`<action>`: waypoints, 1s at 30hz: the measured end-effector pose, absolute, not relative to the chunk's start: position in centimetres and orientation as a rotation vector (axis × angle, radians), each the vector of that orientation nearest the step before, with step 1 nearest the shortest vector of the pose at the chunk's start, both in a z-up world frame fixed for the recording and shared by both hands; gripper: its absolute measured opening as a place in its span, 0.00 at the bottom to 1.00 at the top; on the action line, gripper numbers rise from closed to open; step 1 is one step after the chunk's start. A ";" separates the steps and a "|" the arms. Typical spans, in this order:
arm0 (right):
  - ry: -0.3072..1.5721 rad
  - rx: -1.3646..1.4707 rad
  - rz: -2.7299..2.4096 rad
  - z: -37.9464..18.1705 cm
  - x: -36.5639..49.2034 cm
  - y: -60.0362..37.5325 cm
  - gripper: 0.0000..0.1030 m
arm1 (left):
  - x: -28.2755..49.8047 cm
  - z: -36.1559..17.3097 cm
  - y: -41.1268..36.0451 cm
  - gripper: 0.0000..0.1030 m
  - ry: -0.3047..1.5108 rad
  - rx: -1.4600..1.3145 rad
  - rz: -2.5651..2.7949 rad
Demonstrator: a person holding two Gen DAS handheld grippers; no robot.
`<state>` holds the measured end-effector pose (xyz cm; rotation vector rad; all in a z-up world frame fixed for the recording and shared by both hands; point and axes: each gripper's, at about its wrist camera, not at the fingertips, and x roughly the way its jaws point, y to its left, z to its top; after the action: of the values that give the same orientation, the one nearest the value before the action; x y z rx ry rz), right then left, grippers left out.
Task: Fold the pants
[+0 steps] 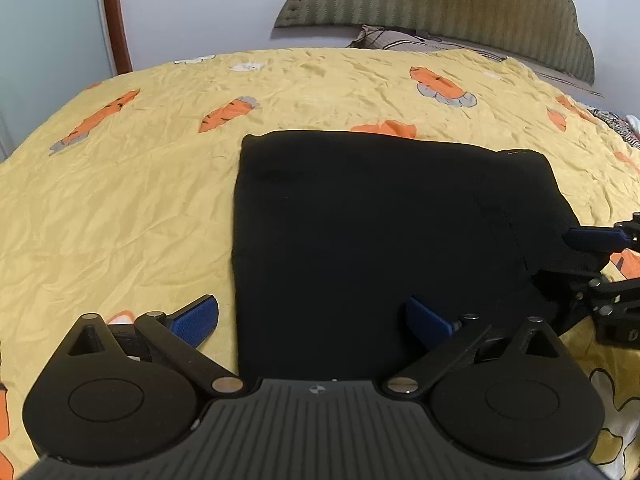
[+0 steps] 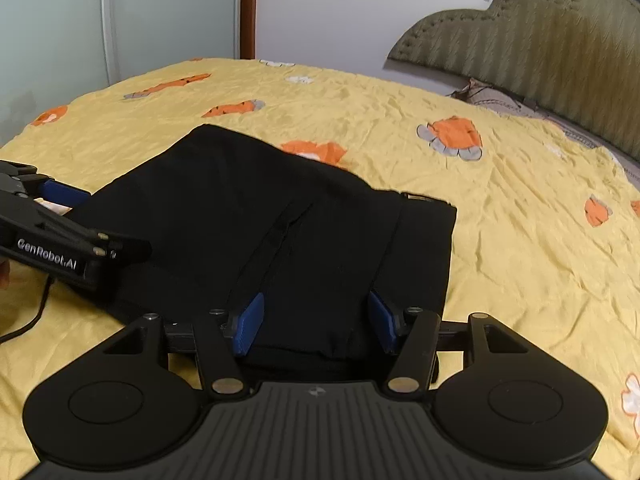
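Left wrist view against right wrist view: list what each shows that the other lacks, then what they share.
Only the left wrist view shows the pants' straight left edge lying on bare sheet, and the right tool from the side. Only the right wrist view shows the "GenRobot.AI" label and a black cable. Both show the folded black pants, the yellow carrot-print sheet, the headboard and open tools.

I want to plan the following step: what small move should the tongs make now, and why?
Probably draw both tongs back off the pants. The pants already lie folded into a compact block on the yellow bedsheet, and the left tongs and right tongs stand open over its near edge, gripping nothing.
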<state>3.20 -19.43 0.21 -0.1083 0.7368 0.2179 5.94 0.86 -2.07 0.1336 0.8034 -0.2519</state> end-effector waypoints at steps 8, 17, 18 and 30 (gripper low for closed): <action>0.713 -0.116 0.166 -0.2 3.4 -18.2 0.63 | 5.6 -1.9 0.1 1.00 0.789 0.172 -0.219; 0.714 -0.120 0.132 0.1 2.6 -18.1 0.66 | 5.4 -1.9 -0.1 1.00 0.791 0.169 -0.199; 0.713 -0.132 0.126 0.0 2.6 -17.9 0.67 | 5.3 -1.9 -0.1 1.00 0.789 0.170 -0.197; 0.698 -0.120 0.075 0.1 1.6 -18.0 0.74 | 4.5 -2.2 0.5 1.00 0.770 0.162 -0.200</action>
<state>1.58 -17.96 0.15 -0.1204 0.6980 0.0752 4.47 0.47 -2.16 0.1618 0.7697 -0.1998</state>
